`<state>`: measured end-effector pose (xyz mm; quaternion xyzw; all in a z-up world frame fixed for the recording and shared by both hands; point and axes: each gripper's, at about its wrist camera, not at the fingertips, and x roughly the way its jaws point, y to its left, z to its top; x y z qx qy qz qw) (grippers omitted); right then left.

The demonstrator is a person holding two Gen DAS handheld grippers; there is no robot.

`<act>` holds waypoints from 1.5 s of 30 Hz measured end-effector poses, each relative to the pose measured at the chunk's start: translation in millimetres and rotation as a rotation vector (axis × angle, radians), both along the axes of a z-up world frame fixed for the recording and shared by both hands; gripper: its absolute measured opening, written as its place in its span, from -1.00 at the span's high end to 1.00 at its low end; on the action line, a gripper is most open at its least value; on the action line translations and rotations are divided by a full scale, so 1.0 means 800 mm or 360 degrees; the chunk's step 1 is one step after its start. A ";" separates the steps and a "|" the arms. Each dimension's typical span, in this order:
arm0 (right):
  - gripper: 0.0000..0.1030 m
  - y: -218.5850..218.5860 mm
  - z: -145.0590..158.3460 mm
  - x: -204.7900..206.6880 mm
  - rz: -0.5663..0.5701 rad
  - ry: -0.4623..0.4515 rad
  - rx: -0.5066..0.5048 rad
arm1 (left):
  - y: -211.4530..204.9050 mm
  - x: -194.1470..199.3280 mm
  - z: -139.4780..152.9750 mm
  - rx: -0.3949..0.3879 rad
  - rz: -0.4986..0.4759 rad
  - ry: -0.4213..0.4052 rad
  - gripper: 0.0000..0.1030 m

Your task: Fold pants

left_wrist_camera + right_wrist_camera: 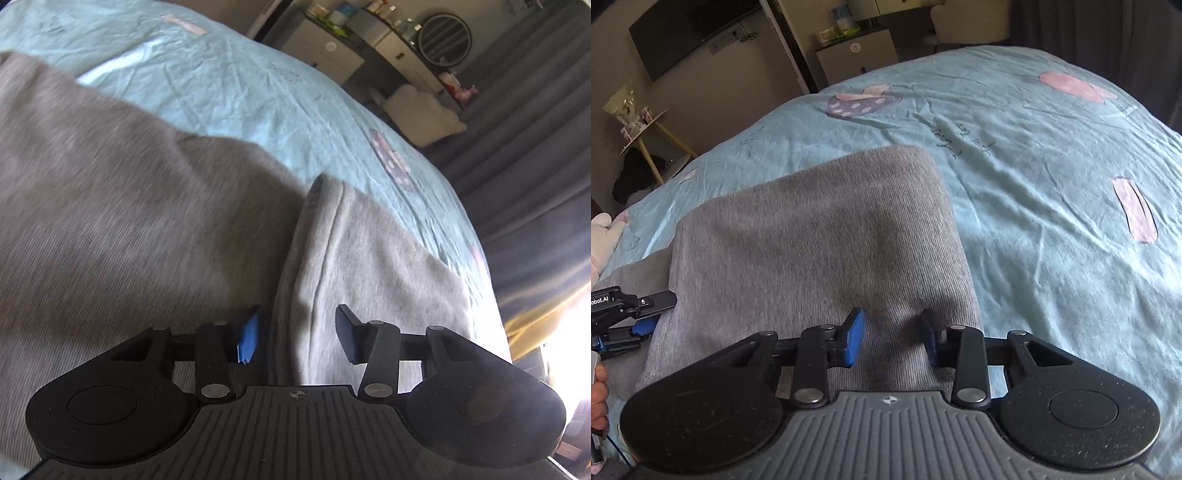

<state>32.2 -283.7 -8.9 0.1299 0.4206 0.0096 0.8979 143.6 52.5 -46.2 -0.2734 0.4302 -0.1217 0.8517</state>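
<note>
in the left wrist view, the left gripper (295, 334) has its two blue pads apart at a middle width, and a raised fold of the grey pants (147, 206) stands up between them; the pads are beside this cloth on both sides, but i cannot tell if they really press it, because a gap shows next to the pad on the right of the picture. the rest of the pants spread ahead of the fingers and to their left, over the light blue bed sheet (229, 85), and the sheet continues ahead and to the right. in the right wrist view, the right gripper (892, 338) is also half open, with grey cloth bunched between its pads, and the folded panel of the pants runs straight ahead of it with one clean corner at the far end. the left gripper is seen low at the left of this one, at the side edge of the cloth. i judge that a fold is being laid or released now. the next move probably calls for both grippers to let go fully and then take the short end for the second fold, keeping the edges even.
</note>
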 end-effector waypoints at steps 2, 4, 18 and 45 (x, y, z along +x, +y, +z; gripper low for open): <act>0.32 0.006 0.001 0.012 0.0001 -0.0048 -0.0067 | -0.008 0.021 0.002 0.0014 -0.0016 0.0006 -0.03; 0.28 0.011 -0.001 0.021 -0.0003 -0.0086 -0.0117 | -0.016 0.042 0.004 0.0045 -0.0012 0.0028 0.00; -0.79 0.028 -0.020 0.029 0.0051 -0.0147 -0.0232 | 0.005 -0.010 0.046 0.0352 0.0142 -0.0183 -0.51; -0.92 -0.050 -0.038 -0.009 -0.0444 -0.0084 0.0460 | 0.348 -0.128 -0.056 -0.0539 0.1189 -0.0041 -0.73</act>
